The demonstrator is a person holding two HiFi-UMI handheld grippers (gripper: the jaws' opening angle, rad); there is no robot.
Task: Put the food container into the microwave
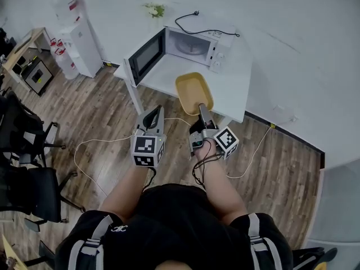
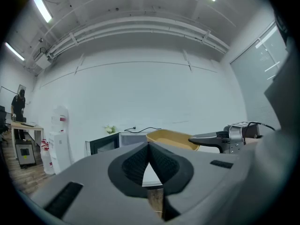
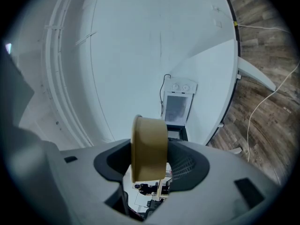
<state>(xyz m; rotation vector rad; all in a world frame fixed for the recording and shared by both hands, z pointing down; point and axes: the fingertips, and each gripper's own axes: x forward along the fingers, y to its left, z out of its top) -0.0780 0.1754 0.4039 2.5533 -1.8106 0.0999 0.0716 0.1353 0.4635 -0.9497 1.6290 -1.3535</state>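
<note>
Yellow food container point(image 3: 149, 146) between fingers point(image 3: 190, 165) of the right gripper point(image 1: 201, 108) — edge-on (microwave point(image 1: 194, 45) open)

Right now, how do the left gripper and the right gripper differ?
The left gripper has its jaws together on nothing; the right gripper is shut on the rim of the yellow container. The left gripper hangs over the floor, short of the table; the right gripper holds the container out over the table. Both point toward the microwave, whose door is open.

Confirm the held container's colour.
The food container is mustard yellow; head view shows it best.
</note>
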